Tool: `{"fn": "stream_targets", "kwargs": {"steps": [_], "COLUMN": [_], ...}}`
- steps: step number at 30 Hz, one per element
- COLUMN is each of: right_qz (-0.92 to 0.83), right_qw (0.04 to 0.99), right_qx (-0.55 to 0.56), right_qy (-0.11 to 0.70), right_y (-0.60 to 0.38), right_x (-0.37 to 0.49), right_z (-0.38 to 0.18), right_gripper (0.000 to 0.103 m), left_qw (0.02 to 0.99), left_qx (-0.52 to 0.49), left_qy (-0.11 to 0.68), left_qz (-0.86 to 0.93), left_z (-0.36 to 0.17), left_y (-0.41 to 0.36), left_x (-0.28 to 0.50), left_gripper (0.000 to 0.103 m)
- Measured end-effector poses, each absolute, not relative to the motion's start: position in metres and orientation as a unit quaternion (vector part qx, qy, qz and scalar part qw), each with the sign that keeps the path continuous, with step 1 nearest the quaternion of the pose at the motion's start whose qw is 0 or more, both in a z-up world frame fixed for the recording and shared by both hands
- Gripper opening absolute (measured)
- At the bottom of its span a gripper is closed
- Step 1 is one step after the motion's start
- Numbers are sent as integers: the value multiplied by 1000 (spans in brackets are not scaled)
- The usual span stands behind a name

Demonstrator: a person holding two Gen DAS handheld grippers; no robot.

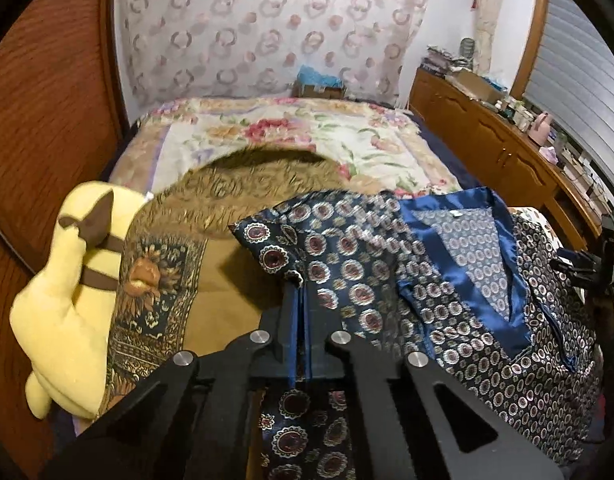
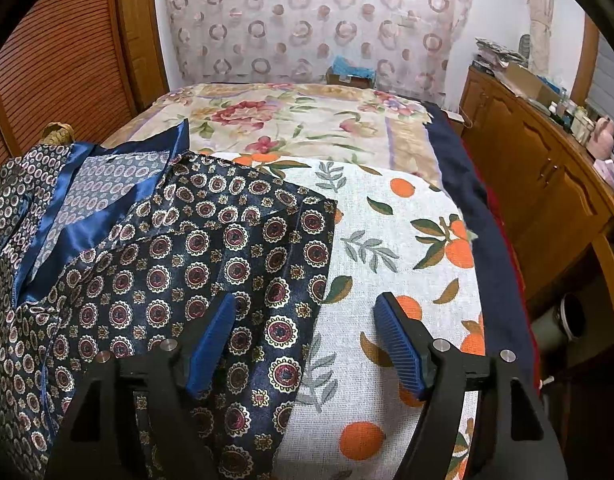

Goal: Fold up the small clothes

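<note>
A navy satin shirt (image 1: 387, 264) with round medallions and a plain blue collar (image 1: 435, 240) lies spread on the bed. My left gripper (image 1: 300, 286) is shut on a fold of its sleeve edge, and the cloth bunches up at the fingertips. In the right wrist view the same shirt (image 2: 211, 248) covers the left half, lying on a white cloth printed with oranges (image 2: 407, 220). My right gripper (image 2: 307, 316) is open just above the shirt's right edge. One blue pad (image 2: 211, 344) is over the fabric and the other over the orange-print cloth.
A yellow plush toy (image 1: 67, 300) and a brown patterned cover (image 1: 159, 280) lie left of the shirt. A floral bedspread (image 1: 287, 132) stretches behind. A wooden cabinet (image 2: 547, 184) with clutter on top runs along the right, and a wooden panel (image 1: 47, 100) stands on the left.
</note>
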State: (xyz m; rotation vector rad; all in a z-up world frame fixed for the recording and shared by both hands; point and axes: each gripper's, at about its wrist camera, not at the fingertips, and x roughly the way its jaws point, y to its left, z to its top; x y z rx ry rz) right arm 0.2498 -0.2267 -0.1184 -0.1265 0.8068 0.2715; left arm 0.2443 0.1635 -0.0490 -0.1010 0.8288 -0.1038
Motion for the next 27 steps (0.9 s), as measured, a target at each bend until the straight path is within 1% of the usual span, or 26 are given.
{"fn": "stream_targets", "kwargs": {"steps": [2, 4, 5, 7, 9, 10, 12, 15, 19, 27], "right_qz": [137, 146, 147, 150, 173, 177, 160, 164, 174, 202], "right_qw": [907, 905, 904, 904, 896, 897, 917, 934, 946, 952], "right_qx": [-64, -63, -61, -64, -51, -51, -51, -27, -29, -3], "right_qy": [394, 395, 396, 395, 405, 402, 361, 315, 271, 228], "right_y": [-225, -224, -224, -222, -218, -216, -217, -223, -226, -242], "right_x": [254, 260, 264, 268, 270, 268, 253, 224, 177, 90], "right_z": [-118, -115, -115, -113, -111, -109, -96, -73, -50, -34], "right_gripper": [70, 55, 50, 21, 5, 4, 4, 3, 3, 3], "left_qw": [918, 923, 925, 928, 929, 929, 928, 930, 935, 941], "left_qx": [-48, -47, -48, -54, -55, -54, -51, -43, -43, -42], "left_qy": [389, 377, 371, 362, 358, 356, 356, 349, 332, 316], "left_qz": [-56, -63, -68, -75, -81, -86, -97, -108, -117, -117], "left_z": [-42, -36, -33, -28, -26, -25, -25, -21, -13, -17], "left_y": [158, 153, 151, 146, 141, 137, 130, 123, 117, 112], "left_x": [239, 232, 227, 218, 210, 203, 191, 170, 139, 78], "left_gripper": [3, 3, 3, 3, 3, 3, 3, 3, 3, 3]}}
